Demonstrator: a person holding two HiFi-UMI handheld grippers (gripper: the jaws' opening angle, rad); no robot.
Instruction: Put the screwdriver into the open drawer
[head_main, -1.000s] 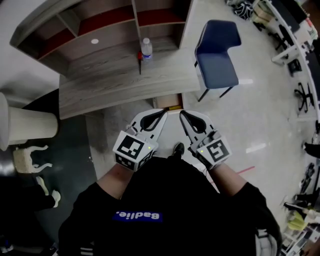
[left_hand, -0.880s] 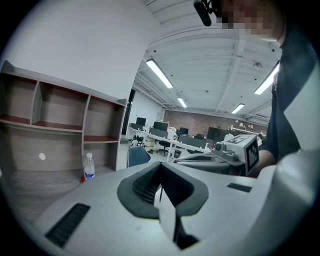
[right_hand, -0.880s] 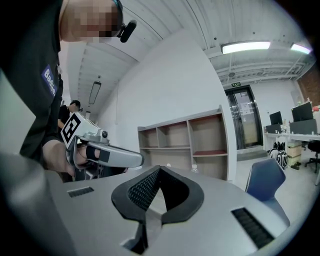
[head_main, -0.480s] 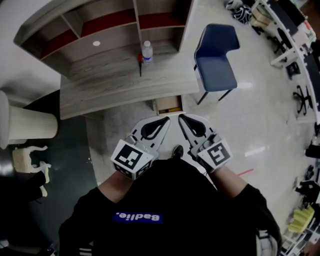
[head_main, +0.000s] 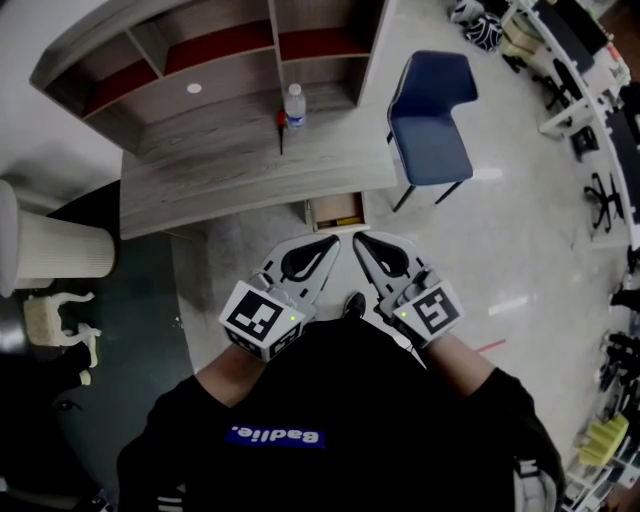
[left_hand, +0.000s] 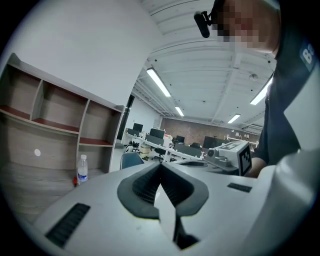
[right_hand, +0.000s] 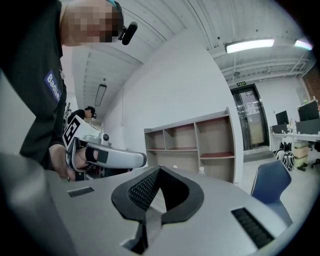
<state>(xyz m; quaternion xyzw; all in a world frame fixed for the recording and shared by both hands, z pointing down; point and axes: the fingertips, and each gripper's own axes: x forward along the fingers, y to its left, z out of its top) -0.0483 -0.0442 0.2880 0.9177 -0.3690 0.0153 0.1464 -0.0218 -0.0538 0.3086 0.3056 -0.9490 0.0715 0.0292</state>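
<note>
The screwdriver, red-handled with a dark shaft, lies on the grey wooden desk beside a water bottle. In the left gripper view its handle is a red speck by the bottle. The open drawer shows under the desk's front edge, with something yellow inside. My left gripper and right gripper are held close to my body, tips nearly together just short of the drawer. Both are shut and empty, well short of the screwdriver.
A shelf unit stands at the back of the desk. A blue chair is to the desk's right. A white ribbed bin stands at the left. Office desks and chairs line the far right.
Both grippers have risen slightly and stay side by side. More of the open drawer shows beyond their tips. The jaws remain shut.
</note>
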